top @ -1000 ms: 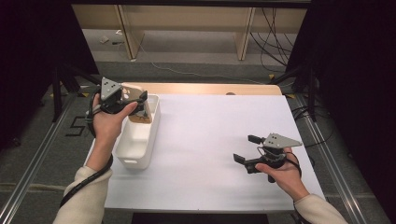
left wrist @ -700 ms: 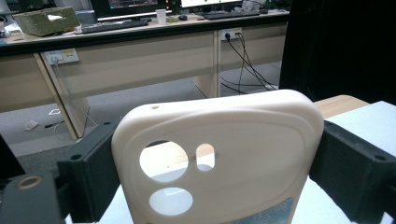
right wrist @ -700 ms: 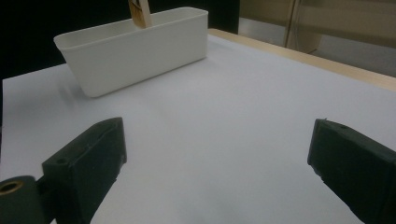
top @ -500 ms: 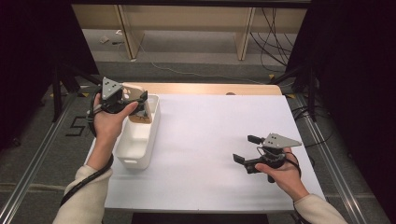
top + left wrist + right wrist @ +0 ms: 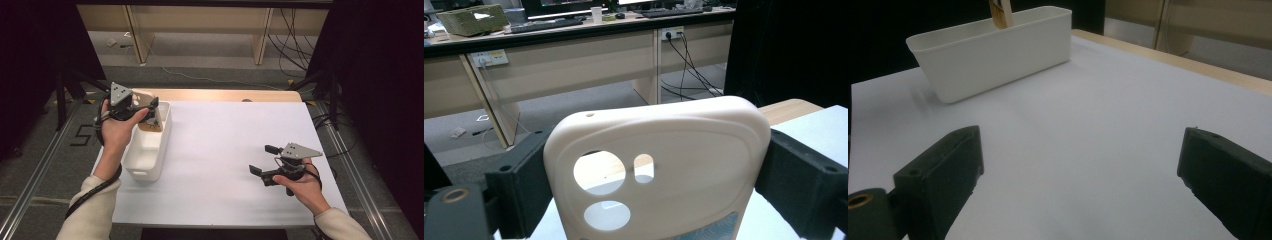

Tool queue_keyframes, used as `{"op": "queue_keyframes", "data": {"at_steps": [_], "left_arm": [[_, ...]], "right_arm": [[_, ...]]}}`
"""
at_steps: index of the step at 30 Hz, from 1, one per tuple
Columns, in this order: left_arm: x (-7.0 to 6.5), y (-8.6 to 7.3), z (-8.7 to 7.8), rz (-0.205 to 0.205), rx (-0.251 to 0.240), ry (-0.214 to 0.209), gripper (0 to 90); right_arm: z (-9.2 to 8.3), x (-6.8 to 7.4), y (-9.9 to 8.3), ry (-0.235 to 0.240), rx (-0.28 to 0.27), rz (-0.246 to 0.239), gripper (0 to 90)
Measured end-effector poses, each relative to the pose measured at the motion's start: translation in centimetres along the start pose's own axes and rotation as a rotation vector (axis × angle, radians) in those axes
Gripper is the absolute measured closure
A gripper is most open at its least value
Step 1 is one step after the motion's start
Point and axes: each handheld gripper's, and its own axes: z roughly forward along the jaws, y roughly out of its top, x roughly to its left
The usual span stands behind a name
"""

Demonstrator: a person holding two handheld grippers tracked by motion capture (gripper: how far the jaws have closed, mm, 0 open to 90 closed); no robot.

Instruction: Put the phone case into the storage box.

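A: Anything changed in the last second?
B: No. The left tongs still clamp the cream phone case over the far end of the white bin, upper left of the high view, so the drop is likely next.
A: And the bin?
B: Nothing lies in it besides the case's lower end. The right tongs hang agape over the desk, lower right.

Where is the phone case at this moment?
The beige phone case sits between the left gripper's jaws, above the far end of the white bin at the table's left in the high view.
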Motion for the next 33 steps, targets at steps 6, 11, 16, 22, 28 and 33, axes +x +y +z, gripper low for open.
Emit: {"op": "queue_keyframes", "data": {"at_steps": [6,11,16,22,28,33], "left_arm": [[0.2,0.0,0.1,-0.004,0.003,0.002,10.1],[0.4,0.0,0.3,-0.013,0.002,0.003,10.0],[0.6,-0.1,0.5,-0.013,0.005,0.004,10.1],[0.6,-0.2,0.8,-0.013,0.006,0.004,10.1],[0.7,-0.2,1.1,-0.015,0.009,0.003,10.0],[0.8,-0.3,1.4,-0.012,0.011,0.003,10.0]], "right_arm": [[0.0,0.0,0.0,0.002,-0.001,0.002,5.5],[0.0,0.0,0.0,0.001,0.001,0.002,5.5],[0.1,0.0,-0.1,0.001,0.001,0.001,5.6],[0.0,0.0,-0.1,0.001,0.002,0.002,5.6],[0.0,0.0,-0.1,0.001,0.001,0.002,5.5],[0.0,0.0,-0.1,0.002,0.001,0.003,5.6]]}}
